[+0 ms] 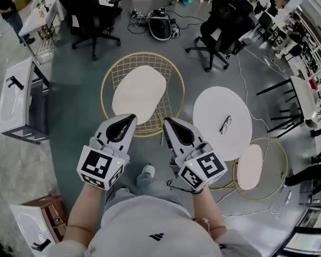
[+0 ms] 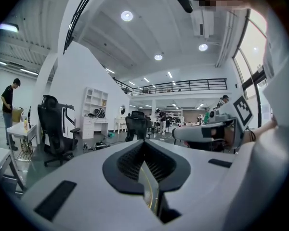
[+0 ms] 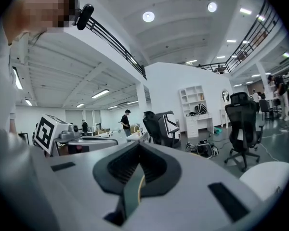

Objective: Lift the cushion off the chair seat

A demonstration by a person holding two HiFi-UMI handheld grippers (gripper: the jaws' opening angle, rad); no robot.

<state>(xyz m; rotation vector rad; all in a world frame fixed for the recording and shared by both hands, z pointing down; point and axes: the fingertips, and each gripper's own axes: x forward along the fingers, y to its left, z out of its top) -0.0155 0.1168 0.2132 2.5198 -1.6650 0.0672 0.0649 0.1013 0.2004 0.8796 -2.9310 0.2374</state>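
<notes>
Cushion [image 1: 139, 93] on chair [image 1: 144, 53] lies just beyond left gripper [image 1: 129, 118] and right gripper [image 1: 167, 121].

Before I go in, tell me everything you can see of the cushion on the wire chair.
The cushion is a flat, cream, egg-shaped pad, plain and smooth-looking. It lies on the seat of the round gold wire chair and covers the middle of the seat, leaving mesh bare at the far side and flanks. Nothing lies on it. In the head view the shut left gripper overlaps its near edge, seemingly held above it rather than touching.
</notes>
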